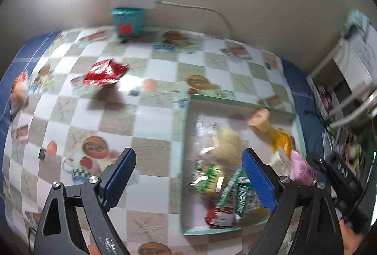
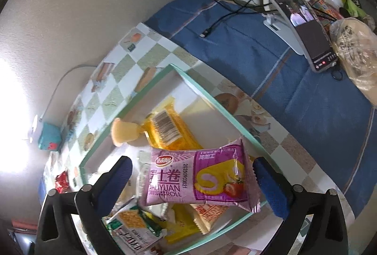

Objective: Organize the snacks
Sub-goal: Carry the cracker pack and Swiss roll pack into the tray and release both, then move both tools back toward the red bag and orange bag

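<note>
Blur: the left view is smeared, so the packets in the box (image 1: 238, 103) are hard to name.
Cut off: near snacks are partly hidden behind the tongs' arms.
Left tongs (image 1: 188, 174): wide, empty, over the box's left edge.
Right tongs (image 2: 192, 180): wide; pink roll (image 2: 195, 177) lies between the pads, apparently untouched.
Red packet (image 1: 104, 73): far left on the bench (image 1: 153, 149).

A table under a checkered cloth (image 1: 150, 127) printed with food pictures stands against a beige wall. On it lie a shallow green-rimmed box (image 2: 205, 96) full of snack packets, a red packet (image 1: 104, 72) well apart from the box, and a teal box (image 1: 127, 22) at the wall. A blue cloth (image 2: 271, 66) beside it carries a phone on a stand (image 2: 304, 28) and a cable (image 2: 223, 19).
</note>
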Demonstrator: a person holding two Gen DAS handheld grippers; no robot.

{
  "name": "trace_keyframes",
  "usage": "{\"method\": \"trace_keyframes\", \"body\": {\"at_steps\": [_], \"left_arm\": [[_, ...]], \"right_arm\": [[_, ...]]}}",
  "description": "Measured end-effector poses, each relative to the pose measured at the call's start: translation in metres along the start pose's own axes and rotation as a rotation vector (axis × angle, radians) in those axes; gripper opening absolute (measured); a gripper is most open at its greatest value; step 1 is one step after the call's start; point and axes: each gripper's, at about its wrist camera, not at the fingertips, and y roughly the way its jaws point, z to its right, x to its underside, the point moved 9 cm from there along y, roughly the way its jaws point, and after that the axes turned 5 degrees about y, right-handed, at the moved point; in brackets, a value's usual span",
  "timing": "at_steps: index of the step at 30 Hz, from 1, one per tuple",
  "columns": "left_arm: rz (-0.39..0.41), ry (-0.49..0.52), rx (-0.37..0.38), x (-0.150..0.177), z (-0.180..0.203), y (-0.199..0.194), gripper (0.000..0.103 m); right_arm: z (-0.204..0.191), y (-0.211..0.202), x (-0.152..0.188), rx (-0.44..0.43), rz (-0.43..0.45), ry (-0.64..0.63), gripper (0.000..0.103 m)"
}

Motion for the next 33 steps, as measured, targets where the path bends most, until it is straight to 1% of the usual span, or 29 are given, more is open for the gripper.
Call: {"method": "trace_keyframes", "body": {"at_steps": [5, 9, 15, 16, 18, 21, 25, 27, 30, 33], "left_arm": [[-0.012, -0.114, 0.001, -0.002, -0.037, 0.002, 0.091], [-0.015, -0.177, 0.000, -0.003, -0.061, 0.002, 0.091], [0.006, -0.220, -0.055, -0.006, -0.092, -0.006, 0.091], [0.011, -0.224, -0.066, -0.007, -0.097, -0.007, 0.091], [0.019, -0.229, -0.083, -0.008, -0.105, -0.010, 0.092], [0.024, -0.235, -0.107, -0.009, -0.120, -0.012, 0.092], [0.034, -0.272, -0.161, -0.008, -0.151, -0.017, 0.092], [0.038, -0.299, -0.187, -0.006, -0.171, -0.021, 0.092], [0.051, -0.371, -0.235, -0.001, -0.208, -0.030, 0.092], [0.044, -0.413, -0.242, 0.006, -0.236, -0.033, 0.092]], "right_arm": [[0.007, 0.002, -0.002, -0.002, -0.003, 0.024, 0.103], [0.008, -0.004, -0.004, 0.012, 0.015, 0.020, 0.103], [-0.007, -0.038, -0.016, 0.032, 0.111, -0.047, 0.103], [-0.014, -0.045, -0.016, 0.022, 0.127, -0.064, 0.103], [-0.029, -0.050, -0.012, -0.008, 0.127, -0.096, 0.103], [-0.054, -0.050, 0.003, -0.042, 0.113, -0.155, 0.103], [-0.095, -0.042, 0.034, -0.060, 0.084, -0.276, 0.103], [-0.118, -0.039, 0.054, -0.075, 0.064, -0.340, 0.103], [-0.147, -0.035, 0.081, -0.119, 0.026, -0.410, 0.103], [-0.184, -0.033, 0.117, -0.171, -0.011, -0.499, 0.103]]}}
